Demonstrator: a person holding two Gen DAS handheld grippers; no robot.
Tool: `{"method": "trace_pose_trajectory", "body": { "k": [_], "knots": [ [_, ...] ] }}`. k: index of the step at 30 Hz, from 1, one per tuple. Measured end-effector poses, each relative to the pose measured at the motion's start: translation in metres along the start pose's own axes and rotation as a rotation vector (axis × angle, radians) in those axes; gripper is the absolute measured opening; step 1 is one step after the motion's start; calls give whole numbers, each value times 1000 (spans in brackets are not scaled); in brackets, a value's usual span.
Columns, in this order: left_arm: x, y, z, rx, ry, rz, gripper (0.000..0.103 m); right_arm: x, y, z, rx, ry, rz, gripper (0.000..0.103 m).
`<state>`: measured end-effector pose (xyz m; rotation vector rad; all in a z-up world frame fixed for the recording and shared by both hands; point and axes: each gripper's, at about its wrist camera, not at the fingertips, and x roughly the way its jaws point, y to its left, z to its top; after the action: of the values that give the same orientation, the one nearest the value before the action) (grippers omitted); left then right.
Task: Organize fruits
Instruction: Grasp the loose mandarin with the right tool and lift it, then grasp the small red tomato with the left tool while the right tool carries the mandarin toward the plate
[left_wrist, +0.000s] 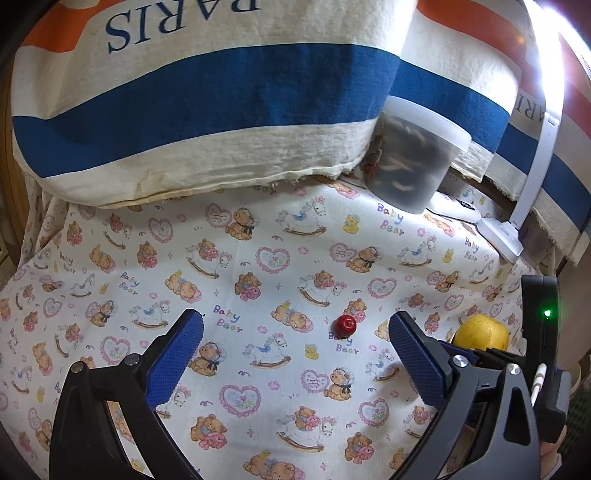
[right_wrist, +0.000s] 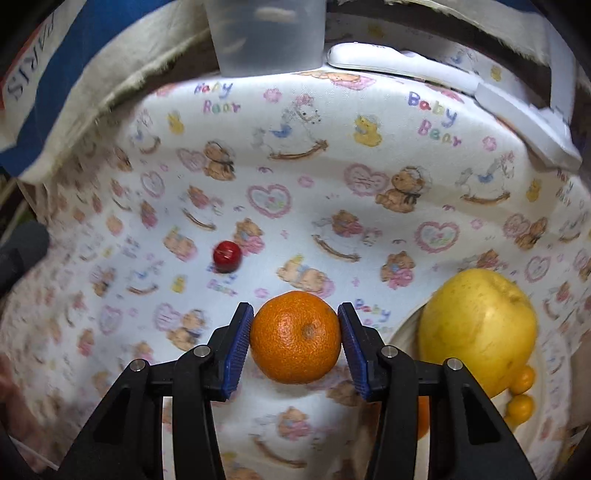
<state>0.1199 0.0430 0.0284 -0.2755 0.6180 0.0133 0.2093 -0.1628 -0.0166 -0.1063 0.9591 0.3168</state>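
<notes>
Right wrist view: right tongs (right_wrist: 295, 334) sit at bottom centre, blue ribbed pads on either side of a round orange mandarin (right_wrist: 295, 336). Both pads look to be touching its skin, so the tongs are clamped on the mandarin. It lies over the white baby-bear print tablecloth (right_wrist: 332, 177); cannot tell whether it is lifted or resting on the cloth.

Lower right of the same view: a large yellow pear-shaped fruit (right_wrist: 480, 325) in a pale dish (right_wrist: 400, 330), only part of the rim showing. Small yellow-orange round fruits (right_wrist: 521, 393) sit just beside it at the lower right. A sliver of another orange fruit (right_wrist: 424, 417) shows behind the right finger.

Small dark red round fruit (right_wrist: 226, 255) lies alone on the cloth, left of centre, well apart from the dish.

Top of frame: translucent plastic tub (right_wrist: 266, 37), with a white flat device (right_wrist: 402, 64) just right of it. Upper left: cream towel with blue stripe (right_wrist: 74, 74).

Left wrist view: left tongs (left_wrist: 295, 354) at the bottom, wide apart, nothing between them, hovering over the table. The red fruit (left_wrist: 345, 326) is on the cloth between the fingers' tips and slightly beyond them. The yellow fruit (left_wrist: 480, 334) peeks out at lower right behind the right tongs' black body (left_wrist: 541, 317), green light lit. Tub (left_wrist: 413, 162) upper right, white lamp stand (left_wrist: 532, 184) at the right edge, striped towel (left_wrist: 207, 110) across the top.
</notes>
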Motion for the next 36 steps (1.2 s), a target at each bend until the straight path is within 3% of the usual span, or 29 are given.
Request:
{"method": "trace_pose_trajectory", "body": {
  "k": [9,14,17,19,23,28,31,36],
  "knots": [
    [0,-4,-1,21,-2,-2,99,3,-2,-15,58,17,14,51],
    [-1,-3,-1,17,-4,-1,99,-1,-1,-18,62,-5,19,64],
    [-1,-3,-1,18,-3,-1,99,0,4,-20,49,-10,5,64],
    [-1,-3,-1,17,-4,-1,99,2,9,-22,36,-6,26,51],
    [-1,-5,-1,28,-7,-5,99,2,18,-25,26,-24,5,50],
    [-3,-11,-4,64,-25,-15,98,-36,6,-37,68,-193,8,50],
    [2,-20,-3,100,-23,-14,96,-68,-2,-53,65,-333,-59,50],
    [22,-36,-1,160,35,-39,84,-106,-22,-75,100,-464,-106,50]
  ]
}}
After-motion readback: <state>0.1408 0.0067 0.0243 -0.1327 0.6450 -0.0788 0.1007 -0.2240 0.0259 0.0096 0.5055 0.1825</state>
